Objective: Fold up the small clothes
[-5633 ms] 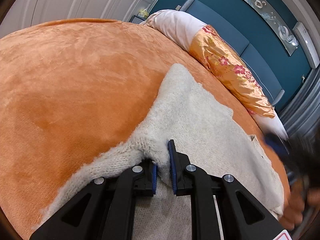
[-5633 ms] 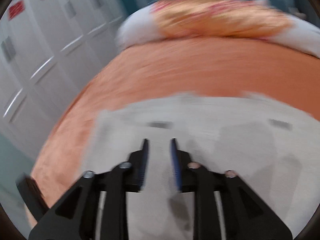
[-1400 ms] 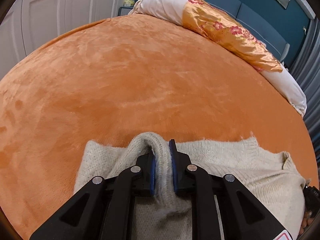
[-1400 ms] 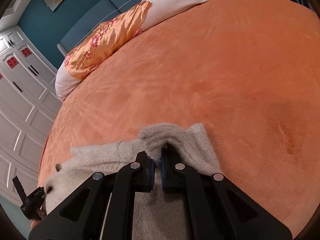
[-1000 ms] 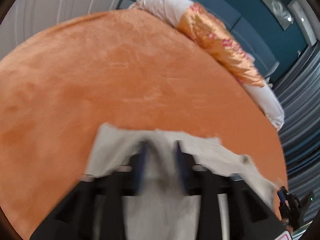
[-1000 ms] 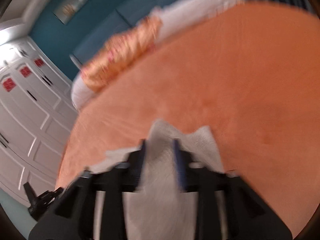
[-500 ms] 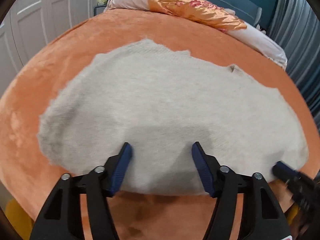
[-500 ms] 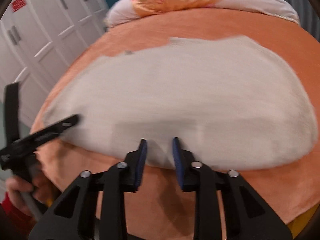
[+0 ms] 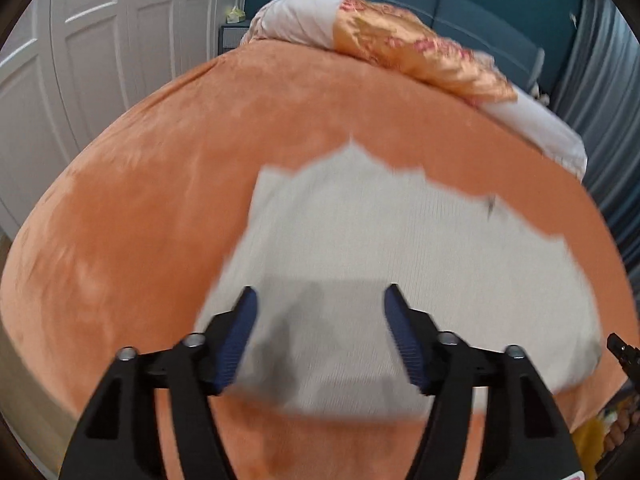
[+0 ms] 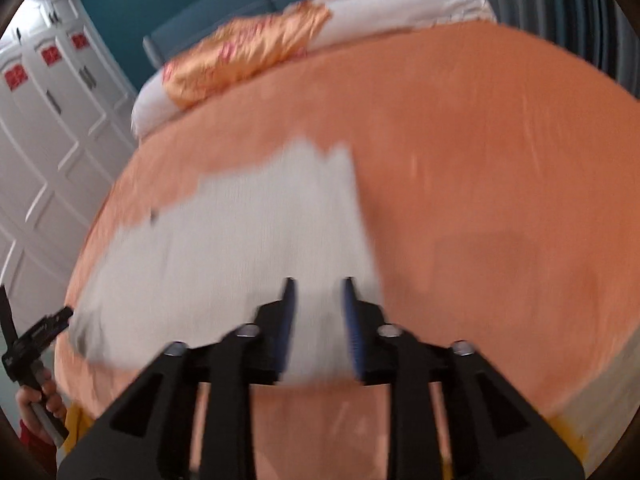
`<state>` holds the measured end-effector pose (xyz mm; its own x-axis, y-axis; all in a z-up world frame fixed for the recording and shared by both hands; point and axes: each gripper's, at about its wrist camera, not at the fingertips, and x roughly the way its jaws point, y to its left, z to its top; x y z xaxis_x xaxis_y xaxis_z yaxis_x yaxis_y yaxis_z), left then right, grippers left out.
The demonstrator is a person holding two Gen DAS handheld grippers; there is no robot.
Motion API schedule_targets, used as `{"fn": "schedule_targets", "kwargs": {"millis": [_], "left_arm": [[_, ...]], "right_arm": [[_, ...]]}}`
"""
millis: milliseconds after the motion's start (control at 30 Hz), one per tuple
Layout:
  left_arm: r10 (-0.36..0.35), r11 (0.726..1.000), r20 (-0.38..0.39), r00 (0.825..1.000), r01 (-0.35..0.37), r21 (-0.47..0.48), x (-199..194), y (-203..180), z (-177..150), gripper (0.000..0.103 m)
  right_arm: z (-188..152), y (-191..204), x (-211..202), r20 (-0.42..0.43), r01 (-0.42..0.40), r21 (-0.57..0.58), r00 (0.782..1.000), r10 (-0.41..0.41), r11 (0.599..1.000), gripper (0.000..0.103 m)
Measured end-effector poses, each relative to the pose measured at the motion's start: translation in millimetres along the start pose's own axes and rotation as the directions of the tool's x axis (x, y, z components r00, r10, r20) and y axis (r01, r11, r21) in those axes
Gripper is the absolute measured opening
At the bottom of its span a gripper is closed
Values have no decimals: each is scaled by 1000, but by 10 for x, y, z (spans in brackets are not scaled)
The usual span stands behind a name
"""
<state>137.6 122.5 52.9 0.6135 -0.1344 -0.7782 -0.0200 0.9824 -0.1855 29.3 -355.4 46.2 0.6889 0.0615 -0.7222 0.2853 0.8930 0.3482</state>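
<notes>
A cream knitted sweater (image 9: 400, 248) lies folded flat on the orange bed cover (image 9: 160, 184). It also shows in the right wrist view (image 10: 248, 248). My left gripper (image 9: 320, 320) is open wide and empty above the sweater's near edge. My right gripper (image 10: 318, 308) is open with a narrower gap, empty, above the sweater's near right corner. The other gripper shows at the far right of the left wrist view (image 9: 624, 356) and at the far left of the right wrist view (image 10: 36, 336). Both views are blurred.
White and orange flowered pillows (image 9: 400, 48) lie along the blue headboard (image 9: 460, 8). White wardrobe doors (image 9: 100, 40) stand left of the bed. Grey curtains (image 9: 608, 88) hang on the right. The near bed edge (image 9: 320, 448) lies just below my grippers.
Both grippers let go of the sweater about a second ago and opened. Since half a second ago they have pulled back and up, so the sweater looks smaller.
</notes>
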Motion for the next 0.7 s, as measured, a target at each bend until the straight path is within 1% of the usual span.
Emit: {"fn": "schedule_targets", "kwargs": {"millis": [33, 67, 100, 133, 200, 233, 267, 300, 333, 367, 400, 433, 467, 500, 533, 600, 633, 667, 700], "left_arm": [[-14, 1000, -7, 1000, 14, -9, 117, -23, 180, 74], [-13, 1000, -16, 1000, 13, -11, 221, -50, 297, 77], [-7, 1000, -31, 1000, 7, -14, 342, -67, 405, 78], [-9, 1000, -50, 999, 8, -17, 460, -67, 489, 78], [-19, 999, -95, 995, 15, -48, 758, -43, 667, 78], [-37, 998, -118, 992, 30, -61, 871, -36, 709, 78], [-48, 996, -140, 989, 36, -84, 1018, -17, 757, 78], [-60, 994, -151, 987, 45, -101, 1114, -5, 778, 78], [-68, 992, -161, 985, 50, -112, 1191, -8, 777, 75], [-50, 994, -157, 986, 34, -103, 1255, -17, 791, 73], [-26, 997, -143, 989, 15, -78, 1253, -50, 808, 50], [14, 999, -135, 991, -19, -33, 1257, -86, 819, 4], [35, 999, -134, 990, -34, 5, 1254, -99, 845, 2], [8, 1000, -117, 993, -9, -8, 1196, -69, 871, 2], [-9, 1000, -101, 995, 7, -18, 1143, -36, 897, 2], [-11, 1000, -64, 998, 10, -21, 1034, 38, 953, 1], [-8, 999, -58, 998, 6, -35, 1031, 97, 954, 1], [3, 999, -70, 998, -6, -40, 1091, 123, 941, 1], [18, 999, -97, 995, -22, -40, 1196, 154, 907, 2]], "right_arm": [[135, -12, 39, 17, -2, 6, 1000, 2, 1000, 47], [265, -41, 109, 29, 1, 10, 1000, -1, 1000, 51], [435, -31, 247, 37, 16, 10, 999, -16, 1000, 51], [530, -32, 356, 34, 27, 9, 999, -27, 1000, 51], [707, 11, 669, 7, 40, 12, 999, -40, 999, 52], [780, 73, 828, -12, 47, 9, 999, -47, 999, 54], [803, 73, 923, -28, 49, 4, 998, -48, 999, 57], [825, 97, 1099, -59, 65, -10, 996, -66, 998, 57], [823, 126, 1228, -82, 81, -29, 993, -83, 996, 57], [831, 163, 1330, -107, 88, -51, 990, -93, 995, 54], [809, 219, 1468, -140, 96, -88, 984, -108, 991, 43], [801, 262, 1502, -150, 94, -105, 983, -109, 990, 6], [816, 289, 1441, -132, 65, -103, 988, -78, 993, 7], [866, 302, 1305, -75, 22, -84, 997, -29, 996, 7], [924, 328, 1093, 0, -33, -68, 999, 33, 997, 7], [989, 308, 791, 103, -66, -55, 992, 72, 996, 7], [993, 237, 741, 132, -59, -46, 989, 65, 997, 7], [979, 147, 813, 118, -36, -33, 992, 39, 999, 7], [950, 30, 984, 60, -1, -17, 998, 2, 1000, 7]]}}
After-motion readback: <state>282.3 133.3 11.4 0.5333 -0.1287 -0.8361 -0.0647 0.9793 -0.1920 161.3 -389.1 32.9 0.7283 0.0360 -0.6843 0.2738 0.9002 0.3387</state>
